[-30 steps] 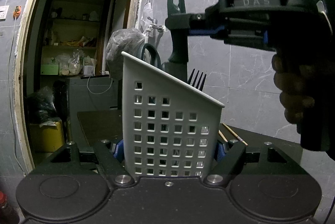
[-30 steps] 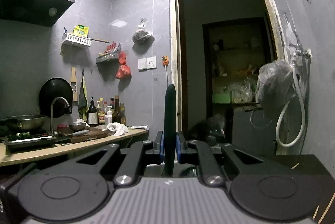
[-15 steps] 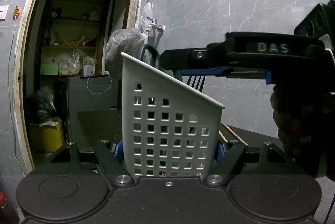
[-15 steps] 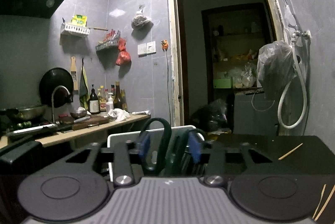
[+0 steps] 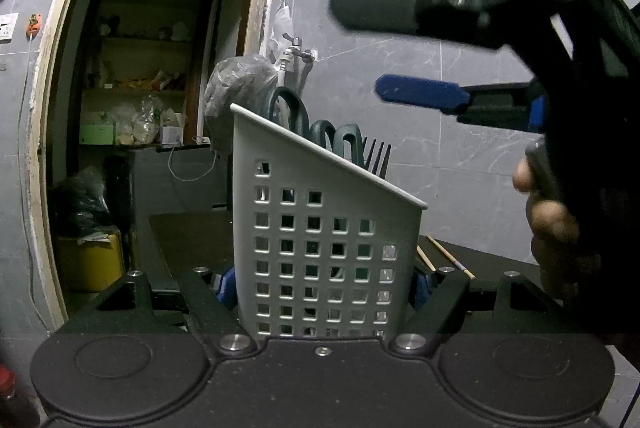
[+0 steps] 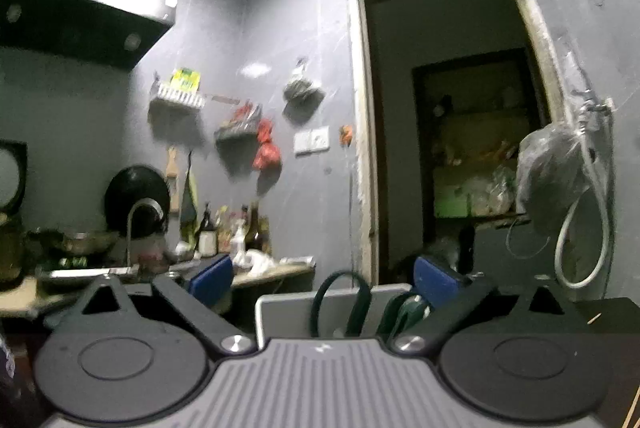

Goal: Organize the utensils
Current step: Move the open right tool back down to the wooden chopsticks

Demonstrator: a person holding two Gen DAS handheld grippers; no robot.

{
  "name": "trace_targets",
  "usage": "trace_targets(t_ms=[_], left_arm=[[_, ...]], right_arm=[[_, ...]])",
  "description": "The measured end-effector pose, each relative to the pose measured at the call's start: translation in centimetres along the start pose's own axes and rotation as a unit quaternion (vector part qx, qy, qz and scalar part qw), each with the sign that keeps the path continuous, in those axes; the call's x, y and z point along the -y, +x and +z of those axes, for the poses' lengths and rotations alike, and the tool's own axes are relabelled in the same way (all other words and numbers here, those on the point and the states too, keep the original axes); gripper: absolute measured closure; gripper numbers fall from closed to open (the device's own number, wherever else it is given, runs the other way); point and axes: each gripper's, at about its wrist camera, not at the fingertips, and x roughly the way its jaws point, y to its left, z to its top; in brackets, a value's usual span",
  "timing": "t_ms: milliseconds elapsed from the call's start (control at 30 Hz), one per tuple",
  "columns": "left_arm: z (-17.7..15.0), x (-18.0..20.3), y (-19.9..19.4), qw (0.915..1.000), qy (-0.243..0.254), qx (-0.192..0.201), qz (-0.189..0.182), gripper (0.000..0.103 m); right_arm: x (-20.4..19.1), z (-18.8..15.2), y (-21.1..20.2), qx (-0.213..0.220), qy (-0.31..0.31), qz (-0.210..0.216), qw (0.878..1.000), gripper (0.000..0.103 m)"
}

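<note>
Left claw [image 5: 324, 282] grips the white holder [image 5: 320, 228]; right claw [image 6: 322, 282], just opened wide, hangs empty above its rim.

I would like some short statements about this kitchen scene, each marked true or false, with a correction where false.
1. The left tool is clamped on the white perforated utensil holder. True.
2. The right tool is shut on a dark green handle. False: its jaws have just been opening and stand wide apart; nothing is between the blue pads.
3. Black fork tines stick up above the holder's rim. True.
4. The holder is empty. False: dark green looped handles and a fork stand in it.
5. Thin wooden sticks lie on the dark table behind the holder. True.
</note>
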Motion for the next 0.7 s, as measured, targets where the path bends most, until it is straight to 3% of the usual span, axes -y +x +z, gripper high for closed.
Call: trace_targets(t_ms=[233,400,533,700], left_arm=[[0.0,-0.1,0.0,1.0000,-0.004,0.001,-0.002,0.025],[0.0,-0.4,-0.1,1.0000,-0.006,0.002,-0.003,0.025],[-0.2,-0.6,-0.1,0.9999,-0.012,0.004,-0.004,0.025],[-0.2,-0.8,0.0,0.9999,-0.013,0.002,-0.006,0.025]], right_arm=[[1.5,0.7,-2.2,0.034,0.021,-0.060,0.997,0.000],[3.3,0.8,-5.4,0.039,0.019,-0.157,0.987,0.000],[5.5,-0.3,-7.3,-0.007,0.039,-0.246,0.968,0.000],[9.0,-3.9,-8.3,-0.112,0.122,-0.336,0.927,0.000]])
